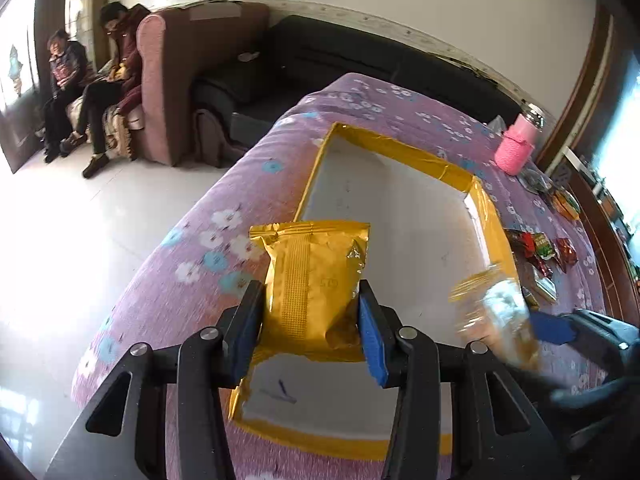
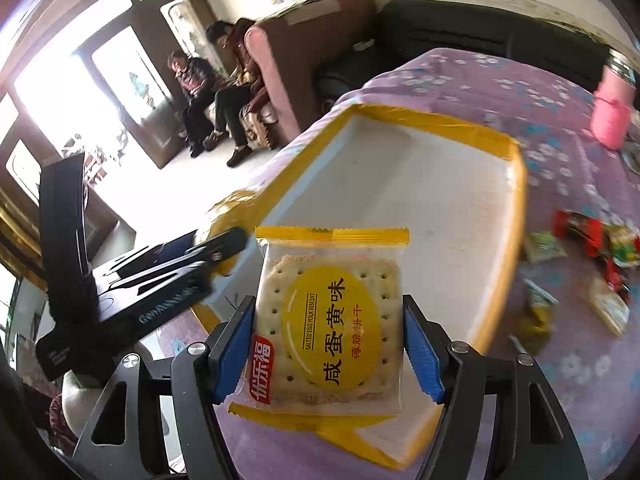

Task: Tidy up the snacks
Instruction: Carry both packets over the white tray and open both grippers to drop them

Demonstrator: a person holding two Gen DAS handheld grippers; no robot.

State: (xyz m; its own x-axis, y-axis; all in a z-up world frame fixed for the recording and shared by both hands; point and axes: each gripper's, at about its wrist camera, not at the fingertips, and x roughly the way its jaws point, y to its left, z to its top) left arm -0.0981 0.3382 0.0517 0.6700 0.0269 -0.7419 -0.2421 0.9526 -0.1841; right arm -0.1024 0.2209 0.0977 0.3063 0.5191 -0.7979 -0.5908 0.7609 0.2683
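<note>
My left gripper is shut on a gold foil snack packet and holds it over the near end of a shallow white tray with a yellow rim. My right gripper is shut on a salted egg yolk biscuit packet above the same tray. The right gripper and its blurred packet show at the right of the left wrist view. The left gripper shows at the left of the right wrist view. Several loose snack packets lie on the purple floral cloth, right of the tray; they also show in the right wrist view.
The tray lies on a table under a purple floral cloth. A pink-sleeved jar stands at the far right of the table. A black sofa is behind, and two people sit on a brown sofa at left.
</note>
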